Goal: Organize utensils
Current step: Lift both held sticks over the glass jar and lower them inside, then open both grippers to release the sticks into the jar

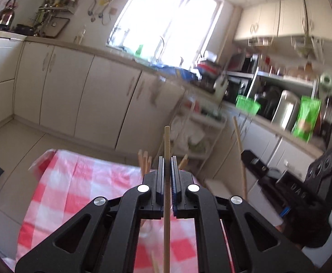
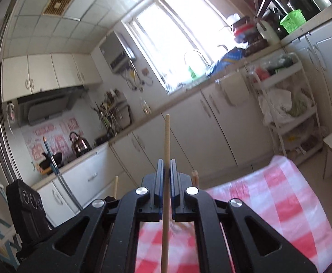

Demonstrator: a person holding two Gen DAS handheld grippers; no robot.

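Wooden chopsticks sit in both claws: the left gripper is clamped on one chopstick running up the middle of its frame, and the right gripper is pinched tight on another chopstick the same way. Below both lies a red-and-white checked tablecloth, with more chopstick ends poking up just left of the left gripper's fingers.

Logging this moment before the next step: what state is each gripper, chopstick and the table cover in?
left gripper: shut on a chopstick
left chopstick: clamped, tip past the jaws
right gripper: shut on a chopstick
right chopstick: clamped, tip past the jaws
checked tablecloth: spread over the table
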